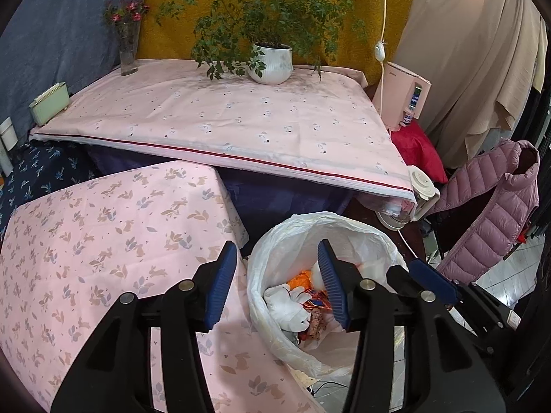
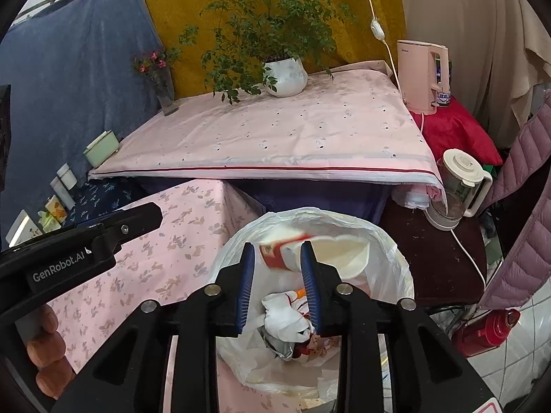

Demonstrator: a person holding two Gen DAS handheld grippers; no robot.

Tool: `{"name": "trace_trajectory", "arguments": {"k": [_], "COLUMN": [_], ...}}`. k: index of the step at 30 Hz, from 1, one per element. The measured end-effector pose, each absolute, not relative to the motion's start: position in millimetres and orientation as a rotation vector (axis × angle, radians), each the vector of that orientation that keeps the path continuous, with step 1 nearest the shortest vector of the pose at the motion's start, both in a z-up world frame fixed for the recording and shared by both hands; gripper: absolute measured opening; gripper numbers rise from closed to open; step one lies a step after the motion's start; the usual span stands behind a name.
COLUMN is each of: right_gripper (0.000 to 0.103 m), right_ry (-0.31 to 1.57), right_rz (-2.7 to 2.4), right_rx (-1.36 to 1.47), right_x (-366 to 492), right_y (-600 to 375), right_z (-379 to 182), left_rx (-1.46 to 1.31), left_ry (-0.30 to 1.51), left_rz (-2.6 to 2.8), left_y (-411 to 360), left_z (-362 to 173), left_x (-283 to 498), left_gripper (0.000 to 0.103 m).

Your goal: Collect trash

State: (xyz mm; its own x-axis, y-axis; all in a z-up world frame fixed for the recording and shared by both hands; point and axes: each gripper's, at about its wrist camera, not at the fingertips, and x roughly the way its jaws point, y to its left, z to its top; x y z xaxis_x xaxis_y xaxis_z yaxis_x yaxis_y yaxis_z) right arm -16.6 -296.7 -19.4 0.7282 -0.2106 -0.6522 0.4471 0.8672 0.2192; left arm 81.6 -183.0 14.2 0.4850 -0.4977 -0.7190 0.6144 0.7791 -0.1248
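Trash already in: white crumpled paper wads (image 2: pixel 284 320), orange scraps (image 1: pixel 299 280) and foil-like wrappers at the bottom of the round bin lined with a translucent white plastic bag (image 2: pixel 396 258).
Trash in transit: red-and-white crumpled carton with white paper (image 2: pixel 286 251), blurred, apparently in mid-air just past the tips of the right claw (image 2: pixel 277 261), above the bin mouth; no pad contact visible.
Right claw state: blue ribbed pads apart, nothing pinched between them, pointing steeply down into the bin.
Left claw state: left claw (image 1: pixel 277 261) with pads well apart and empty, one finger over the pink rabbit-print cloth on the low bench (image 1: pixel 103 241), the other over the bin opening.
Left claw in the right view: black body (image 2: pixel 69 251) low at the left edge, bare fingers (image 2: pixel 46 347) wrapped round its handle.
Left to do: none obvious; large pale pink spotted tablecloth on the back bench (image 1: pixel 224 120) and the rabbit-print cloth show no loose litter.
Progress guess: late, likely the last drops.
Hidden: floor around the bin mostly out of sight, so stray litter there cannot be ruled out.
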Motion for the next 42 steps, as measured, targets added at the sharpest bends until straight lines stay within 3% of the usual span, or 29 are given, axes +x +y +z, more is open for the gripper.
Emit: {"name": "trace_trajectory", "arguments": {"k": [4, 6, 13, 15, 22, 24, 29, 33, 35, 42], "right_gripper": [0.029, 0.032, 0.054, 0.057, 0.068, 0.073, 0.082, 0.085, 0.097, 0.096], "right_ry": [0.679, 0.686, 0.717, 0.734, 0.776, 0.784, 0.813, 0.807, 0.812, 0.837], "right_rz": [-0.378, -0.381, -0.422, -0.427, -0.452, -0.457, -0.452, -0.455, -0.460, -0.462], "right_rx": [0.349, 0.336, 0.280, 0.269, 0.204, 0.188, 0.168, 0.190, 0.186, 0.158], "right_x": [-14.4, -13.2, -14.0, -14.1, -17.1, -18.6, -22.1, -28.5, -32.4, -43.3], "right_y": [-291.6, -289.2, -281.3, -279.8, -267.3, -263.4, -255.8, -254.5, -252.8, -246.9], "right_z": [-18.4, -18.1, -15.4, -15.6, -17.6, -19.0, -25.1, -27.8, -29.6, -35.9], "left_rx": [0.151, 0.151, 0.154, 0.148, 0.172, 0.179, 0.190, 0.196, 0.202, 0.212], "left_ry": [0.820, 0.818, 0.805, 0.808, 0.803, 0.796, 0.789, 0.775, 0.769, 0.772], "left_rz": [-0.667, -0.654, -0.609, -0.598, -0.551, -0.534, -0.506, -0.483, -0.479, -0.463], "left_y": [-176.8, -173.5, -157.8, -152.0, -134.2, -128.5, -119.4, -111.5, -108.5, -100.4], "left_z": [12.9, 12.5, 9.5, 7.8, -1.1, -3.3, -7.7, -10.0, -10.8, -15.4], "left_x": [83.7, 84.5, 86.1, 87.2, 84.8, 82.7, 78.8, 71.7, 67.5, 57.0], "left_gripper": [0.048, 0.053, 0.058, 0.063, 0.066, 0.073, 0.075, 0.085, 0.087, 0.090]}}
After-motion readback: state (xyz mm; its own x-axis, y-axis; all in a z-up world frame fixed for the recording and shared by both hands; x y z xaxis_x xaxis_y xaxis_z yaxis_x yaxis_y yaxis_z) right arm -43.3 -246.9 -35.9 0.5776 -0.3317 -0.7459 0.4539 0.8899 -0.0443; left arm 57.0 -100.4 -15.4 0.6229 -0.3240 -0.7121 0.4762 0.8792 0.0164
